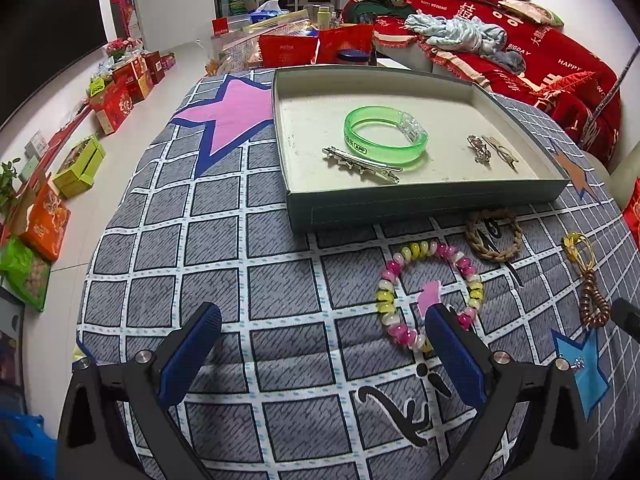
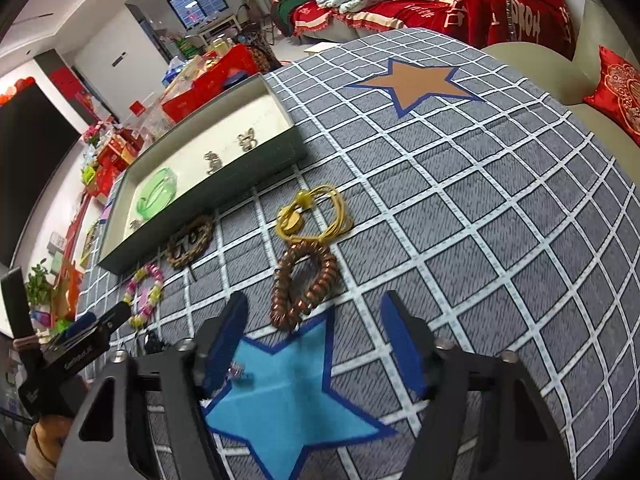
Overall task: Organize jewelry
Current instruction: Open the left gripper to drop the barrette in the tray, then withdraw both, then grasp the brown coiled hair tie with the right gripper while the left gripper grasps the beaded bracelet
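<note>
Left gripper (image 1: 322, 354) nearest the lens: jaws wide apart, nothing between them, right pad overlapping the near edge of the pink-and-yellow bead bracelet (image 1: 430, 292). Right gripper (image 2: 314, 344) roughly half open, also empty, hovering over the blue star patch (image 2: 292, 408), just short of the copper-brown bead string (image 2: 304, 284).

Still loose on the cloth: bead bracelet, woven rope bracelet (image 1: 494, 236) against the tray's front wall, copper beads with the yellow cord and pendant (image 2: 316, 212) beside them, and a small clear stud-like piece (image 2: 238, 372) on the blue star. Too small to identify.

Already in the tray (image 1: 432, 204): green translucent bangle (image 1: 386, 136), long metal hair clip (image 1: 362, 164), two small silver pieces (image 1: 492, 150).

Handling, my read:
- Bead strings: light and limp, will sag and swing. Pinch across one side of the loop, over a single bead run.
- Glassy beads are probably slick, so close firmly.
- Rope bracelet: semi-stiff; grab the rim.
- Yellow cord: thin, snags easily; take the pendant.
- Stud: tiny, likely to skid.

Surface: soft quilted grey grid cloth (image 1: 240, 280), slightly bulging, so pads can press in. Room: cluttered, with gift boxes (image 1: 120, 100) along the floor and a red-draped sofa (image 1: 540, 52) behind.
</note>
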`<state>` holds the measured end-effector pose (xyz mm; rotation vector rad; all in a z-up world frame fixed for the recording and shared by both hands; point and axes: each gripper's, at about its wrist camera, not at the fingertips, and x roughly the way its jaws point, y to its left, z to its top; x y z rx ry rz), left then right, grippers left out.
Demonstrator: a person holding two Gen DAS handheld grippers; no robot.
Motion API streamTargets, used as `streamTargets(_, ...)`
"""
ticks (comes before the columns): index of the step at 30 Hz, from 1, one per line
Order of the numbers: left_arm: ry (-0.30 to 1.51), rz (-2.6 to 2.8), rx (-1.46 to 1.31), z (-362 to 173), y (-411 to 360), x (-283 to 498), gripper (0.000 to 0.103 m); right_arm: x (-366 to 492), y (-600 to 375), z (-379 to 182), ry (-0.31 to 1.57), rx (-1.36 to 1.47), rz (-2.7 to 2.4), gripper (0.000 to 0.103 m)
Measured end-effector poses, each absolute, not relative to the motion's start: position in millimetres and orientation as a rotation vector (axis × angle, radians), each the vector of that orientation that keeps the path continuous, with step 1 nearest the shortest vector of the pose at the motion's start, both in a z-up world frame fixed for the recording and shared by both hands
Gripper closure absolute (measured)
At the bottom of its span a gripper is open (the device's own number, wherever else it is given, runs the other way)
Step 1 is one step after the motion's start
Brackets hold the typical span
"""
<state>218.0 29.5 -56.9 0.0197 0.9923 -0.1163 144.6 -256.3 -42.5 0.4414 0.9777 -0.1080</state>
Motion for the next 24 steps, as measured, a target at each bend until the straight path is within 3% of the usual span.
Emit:
streamTargets(2, 0.994, -0.116, 0.023, -57.7, 28.4, 219.8, 0.0, 150.8, -258.4, -47.5, 0.995, 0.454, -0.115, 0.052)
streamTargets(4, 0.994, -0.116, 0.029, -58.8, 26.9, 220.4, 0.0, 154.2, -258.1, -51.8, 1.012, 0.448, -0.122, 0.056)
streamTargets(19, 0.993, -0.155, 0.106, -60.7, 2.1, 221.2, 0.0, 158.7, -222.7, -53.5, 1.049, 0.115, -0.129, 0.057)
streamTargets(24, 0.982, -0.176, 0.119, -59.2, -0.7, 218.0, 0.006, 158.3, -216.6, -53.0, 1.053, 0.062, -0.112, 0.06)
